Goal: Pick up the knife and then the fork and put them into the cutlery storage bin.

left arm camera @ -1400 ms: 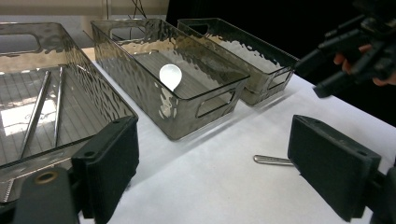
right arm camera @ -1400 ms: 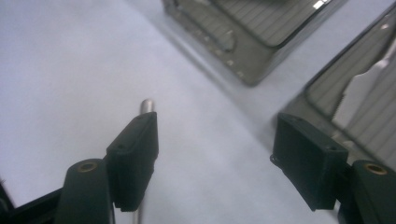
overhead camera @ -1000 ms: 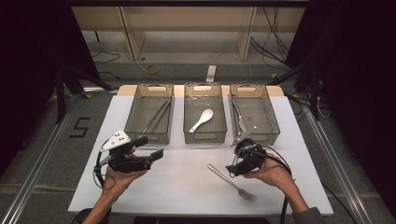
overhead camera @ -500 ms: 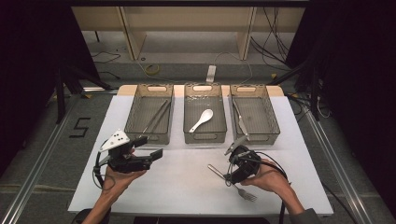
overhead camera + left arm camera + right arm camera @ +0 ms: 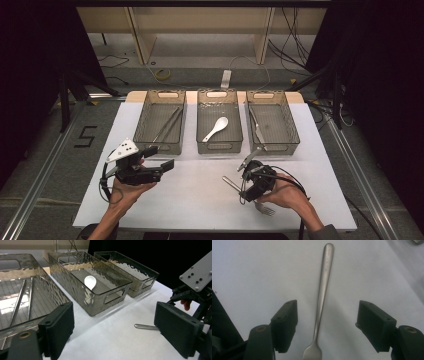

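A metal fork (image 5: 231,183) lies on the white mat (image 5: 195,200), its handle end to the back left and its tines (image 5: 266,209) toward the front edge. My right gripper (image 5: 246,189) points down over it. In the right gripper view the fork's handle (image 5: 323,287) runs up between the wide-apart jaws, and neither pad (image 5: 287,322) touches it; my right gripper (image 5: 327,325) is open. My left gripper (image 5: 160,156) hovers open at the left of the mat, pointing right. In the left gripper view nothing is between the jaws of my left gripper (image 5: 113,326), and the fork's handle end (image 5: 146,326) lies beyond them.
Three clear trays stand in a row at the back. The left tray (image 5: 159,147) holds long metal sticks (image 5: 167,125), the middle tray (image 5: 218,146) a white spoon (image 5: 216,128), the right tray (image 5: 281,145) a metal utensil (image 5: 256,130).
My right gripper has shifted a little to the front left and tipped down over the fork. The left gripper has stayed where it was.
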Demonstrator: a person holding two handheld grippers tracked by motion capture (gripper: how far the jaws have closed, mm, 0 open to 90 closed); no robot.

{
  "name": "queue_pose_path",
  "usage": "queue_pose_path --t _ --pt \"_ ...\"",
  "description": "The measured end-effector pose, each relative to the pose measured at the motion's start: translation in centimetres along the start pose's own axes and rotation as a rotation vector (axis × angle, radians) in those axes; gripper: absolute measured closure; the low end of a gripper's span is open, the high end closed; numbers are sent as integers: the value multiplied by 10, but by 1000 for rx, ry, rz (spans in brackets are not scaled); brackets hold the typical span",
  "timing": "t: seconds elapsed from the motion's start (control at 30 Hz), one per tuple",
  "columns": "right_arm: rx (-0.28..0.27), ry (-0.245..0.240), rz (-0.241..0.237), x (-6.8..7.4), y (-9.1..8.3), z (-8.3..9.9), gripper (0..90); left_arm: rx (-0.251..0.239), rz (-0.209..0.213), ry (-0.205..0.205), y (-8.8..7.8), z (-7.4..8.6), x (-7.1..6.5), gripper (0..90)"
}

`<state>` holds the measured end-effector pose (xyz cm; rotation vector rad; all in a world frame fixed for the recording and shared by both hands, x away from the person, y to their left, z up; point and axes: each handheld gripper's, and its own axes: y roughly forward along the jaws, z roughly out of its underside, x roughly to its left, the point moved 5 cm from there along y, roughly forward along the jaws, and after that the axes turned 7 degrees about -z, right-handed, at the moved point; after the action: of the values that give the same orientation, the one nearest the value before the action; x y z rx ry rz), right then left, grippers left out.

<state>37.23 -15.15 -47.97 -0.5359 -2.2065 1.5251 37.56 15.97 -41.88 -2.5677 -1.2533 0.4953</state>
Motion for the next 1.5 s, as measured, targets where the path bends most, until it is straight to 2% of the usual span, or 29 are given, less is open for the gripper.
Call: queue_pose_path --t 0.4,0.57,0.83,1.13,1.33,1.43,1.5 --pt "36 -17 -6 3 6 2 375 -1 0 1 0 0 0 159" --pt "55 -24 -21 5 10 4 429 -3 0 -2 -1 0 0 159" --pt "77 -23 -26 4 13 7 576 -4 0 -1 -1 0 0 159" --pt "109 -30 -20 3 19 9 660 -4 2 -1 -1 0 0 159" --pt "108 -27 -16 3 22 9 701 -6 3 -3 -1 -1 0 159" --pt "109 -47 -19 2 24 10 712 -5 3 -3 -1 -1 0 159" --pt "110 -43 -17 2 24 10 729 -4 3 -2 0 -1 0 159"
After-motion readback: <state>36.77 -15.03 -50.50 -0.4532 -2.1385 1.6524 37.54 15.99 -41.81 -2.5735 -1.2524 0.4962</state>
